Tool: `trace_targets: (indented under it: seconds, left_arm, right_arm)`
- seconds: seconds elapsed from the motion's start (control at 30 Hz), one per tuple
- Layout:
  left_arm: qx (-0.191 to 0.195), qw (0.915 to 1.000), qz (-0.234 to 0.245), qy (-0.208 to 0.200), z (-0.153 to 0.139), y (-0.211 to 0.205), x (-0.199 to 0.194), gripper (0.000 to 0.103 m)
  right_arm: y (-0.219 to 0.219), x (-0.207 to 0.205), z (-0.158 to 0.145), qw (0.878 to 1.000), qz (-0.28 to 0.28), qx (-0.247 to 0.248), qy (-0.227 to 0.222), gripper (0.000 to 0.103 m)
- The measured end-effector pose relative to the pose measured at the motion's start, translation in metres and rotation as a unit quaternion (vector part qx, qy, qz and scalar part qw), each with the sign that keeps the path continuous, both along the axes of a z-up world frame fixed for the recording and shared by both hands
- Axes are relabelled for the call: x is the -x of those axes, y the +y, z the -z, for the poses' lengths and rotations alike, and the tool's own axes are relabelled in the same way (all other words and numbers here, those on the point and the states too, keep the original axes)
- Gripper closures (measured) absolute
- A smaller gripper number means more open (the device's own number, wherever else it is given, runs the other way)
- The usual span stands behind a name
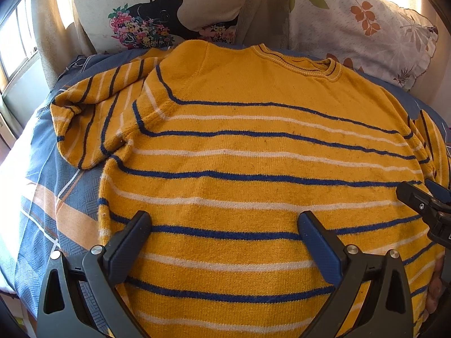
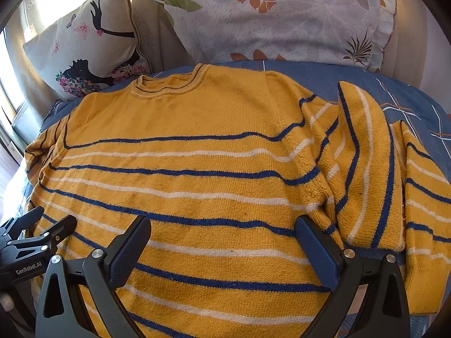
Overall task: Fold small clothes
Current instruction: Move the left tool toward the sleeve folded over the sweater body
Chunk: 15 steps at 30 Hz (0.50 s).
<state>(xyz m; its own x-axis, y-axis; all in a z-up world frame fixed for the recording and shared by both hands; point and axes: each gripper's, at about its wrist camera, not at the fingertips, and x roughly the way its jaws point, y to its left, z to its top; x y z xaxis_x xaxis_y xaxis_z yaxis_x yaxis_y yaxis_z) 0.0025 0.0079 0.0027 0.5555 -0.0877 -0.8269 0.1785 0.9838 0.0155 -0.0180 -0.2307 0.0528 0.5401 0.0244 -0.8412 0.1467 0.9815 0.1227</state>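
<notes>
One sweater [image 1: 253, 169], yellow knit with blue and white stripes, lies spread flat, on a blue patterned bedsheet [image 1: 42, 197]. Collar [image 1: 298, 62] at the far end; the hem is out of view at the near edge. Long axis of the body runs near to far, away from both grippers.

Sleeves: two. The left sleeve [image 1: 93, 118] is bunched and doubled back beside the left shoulder. The right sleeve [image 2: 366, 169] lies rumpled beside the body's right edge, with a raised fold.

Left gripper [image 1: 225, 225]: jaws wide apart, holding nothing, over the lower-left part of the body. Contact with the knit cannot be told.

Right gripper [image 2: 222, 225]: also spread wide and empty, over the lower-right part of the body, just left of the right sleeve.

Judgement: no fold made yet. The next move likely turns on the sleeves; each lies outboard and far of its same-side gripper, so the left gripper is nearer the left sleeve, the right gripper nearer the right.

Beyond: two pillows against the far wall, one with a black silhouette and flowers [image 1: 157, 14], one leaf-printed [image 2: 282, 14]. A window [image 1: 17, 45] at far left.
</notes>
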Motion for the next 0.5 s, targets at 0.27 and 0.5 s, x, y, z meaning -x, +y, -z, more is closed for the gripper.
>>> trace_targets:
  seconds: [0.27,0.5]
  left_arm:
    - [-0.006,0.9993,0.024,-0.028,-0.015,0.003,0.019,0.004]
    - [-0.051,0.9892,0.042,-0.131,-0.068,0.032,0.028,0.004]
  right_arm:
    - [0.009,-0.013,0.003,0.998,-0.013,0.046,0.033,0.0]
    - [0.006,-0.011,0.002,0.999,-0.015,0.046,0.025,0.0]
